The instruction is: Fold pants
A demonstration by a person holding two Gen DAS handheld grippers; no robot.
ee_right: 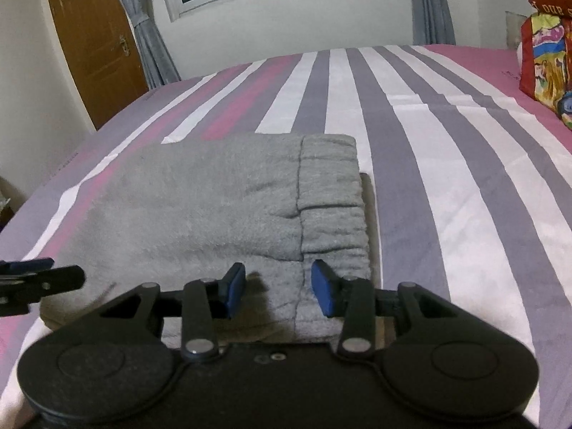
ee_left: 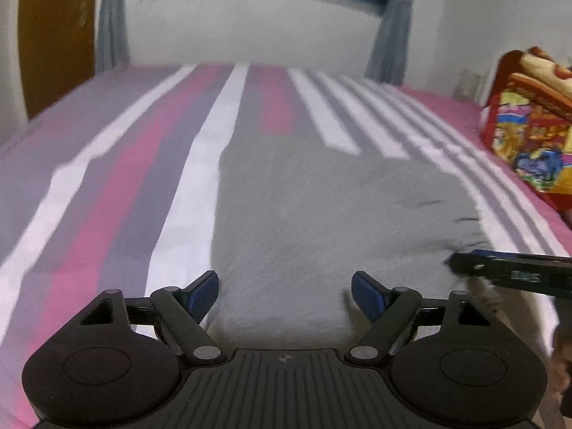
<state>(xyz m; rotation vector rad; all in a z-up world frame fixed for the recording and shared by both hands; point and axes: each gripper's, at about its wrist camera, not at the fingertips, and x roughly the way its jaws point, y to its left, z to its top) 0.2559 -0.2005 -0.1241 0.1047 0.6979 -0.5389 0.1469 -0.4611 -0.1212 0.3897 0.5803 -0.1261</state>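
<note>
Grey fleece pants (ee_left: 321, 214) lie folded flat on the striped bed, also in the right wrist view (ee_right: 221, 207), with the gathered waistband (ee_right: 332, 196) on the right side of the fold. My left gripper (ee_left: 285, 295) is open and empty, just above the near edge of the pants. My right gripper (ee_right: 278, 291) is open and empty over the near edge by the waistband seam. The right gripper's fingers (ee_left: 500, 271) show at the right of the left wrist view. The left gripper's fingers (ee_right: 39, 279) show at the left of the right wrist view.
The bed sheet (ee_right: 447, 136) has pink, grey and white stripes. A colourful folded blanket (ee_left: 532, 136) sits at the bed's right side, also in the right wrist view (ee_right: 547, 53). A brown door (ee_right: 96, 46), curtains and a window stand beyond the bed.
</note>
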